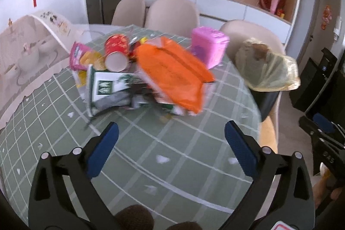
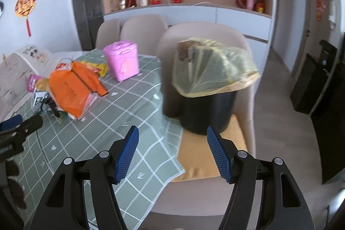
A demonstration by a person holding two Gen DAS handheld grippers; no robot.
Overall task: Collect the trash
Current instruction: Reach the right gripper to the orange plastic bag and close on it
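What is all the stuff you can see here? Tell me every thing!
orange bag: one, orange, top of the trash pile
red can: one, red, lying in the pile
green-white packet: one, front of the pile
pink snack bag: one, left of the can
pink box: one, far table edge
bin: one, black, yellowish liner, on a chair
tablecloth: one, green checked
chairs: several, beige
left gripper: open, empty
right gripper: open, empty

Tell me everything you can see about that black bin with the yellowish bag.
The bin is a round, black, plastic-looking tub, upright on a chair's tan seat cushion beside the table's edge. A thin, translucent yellowish bag lines it, folded over the rim and puffed up above. Something brownish shows through near its top. Neither gripper touches it.
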